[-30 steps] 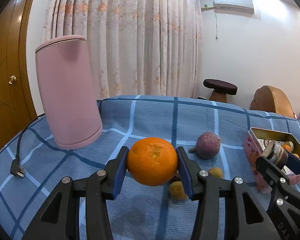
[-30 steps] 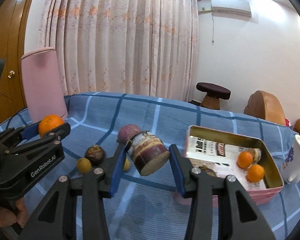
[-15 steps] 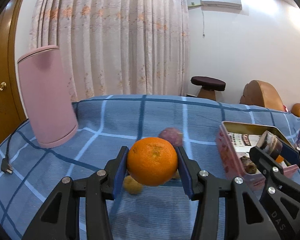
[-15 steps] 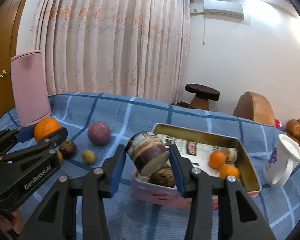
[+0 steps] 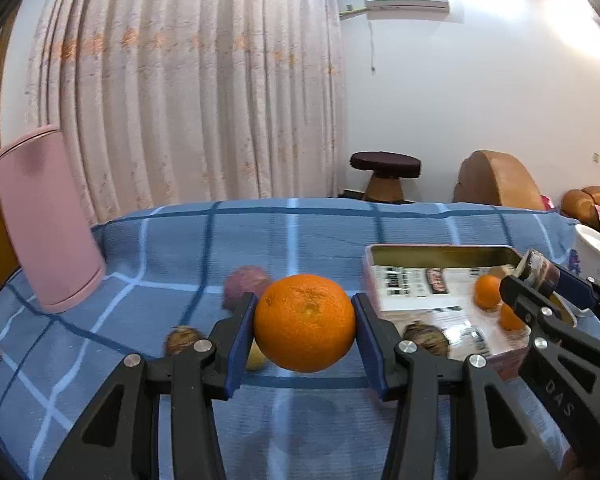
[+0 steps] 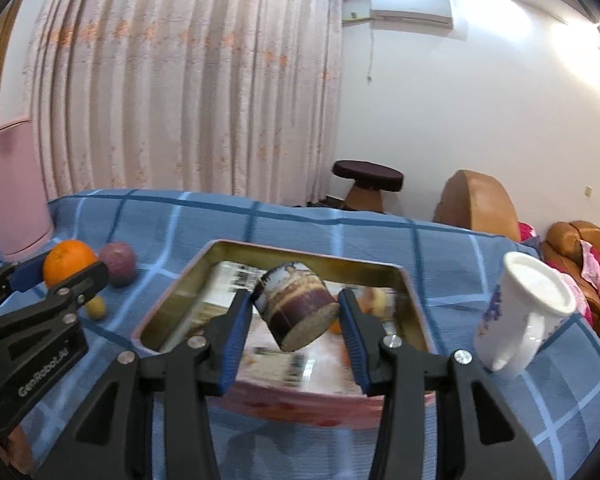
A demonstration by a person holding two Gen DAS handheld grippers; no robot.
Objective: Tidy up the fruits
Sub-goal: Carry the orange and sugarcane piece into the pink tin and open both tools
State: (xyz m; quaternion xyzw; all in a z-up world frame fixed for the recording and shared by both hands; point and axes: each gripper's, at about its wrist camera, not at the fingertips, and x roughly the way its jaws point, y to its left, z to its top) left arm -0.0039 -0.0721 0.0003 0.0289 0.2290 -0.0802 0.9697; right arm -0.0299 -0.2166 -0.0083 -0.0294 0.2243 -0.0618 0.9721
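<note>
The left gripper (image 5: 304,322) is clamped on a large orange (image 5: 305,322), its blue pads pressed flat against the fruit's dimpled, glossy peel on either side, jaws partly apart to span it, with the fruit held clear above the cloth. The right gripper (image 6: 296,310) pinches a squat, drum-shaped brown-and-purple piece (image 6: 294,306) with a streaky glazed-looking side and a flat, pale, grainy end face tilted toward the camera; what it is cannot be told. That piece hangs over the open rectangular metal tin (image 6: 168,300), whose gold inner walls shine and whose floor is lined with printed paper; small oranges (image 5: 487,291) lie inside near its far end. Both grippers are black plastic with silver rivets, angled gently downward, side by side, the left one just beside the tin's near corner. On the blue checked tablecloth (image 5: 148,248) left of the tin sit a round purplish fruit (image 6: 118,263), a small yellow fruit (image 6: 96,307) and a brown wrinkled one (image 5: 182,340). A white mug (image 6: 524,308) stands tilted in view right of the tin, and a tall pink cylinder (image 5: 48,220) stands at the far left.
</note>
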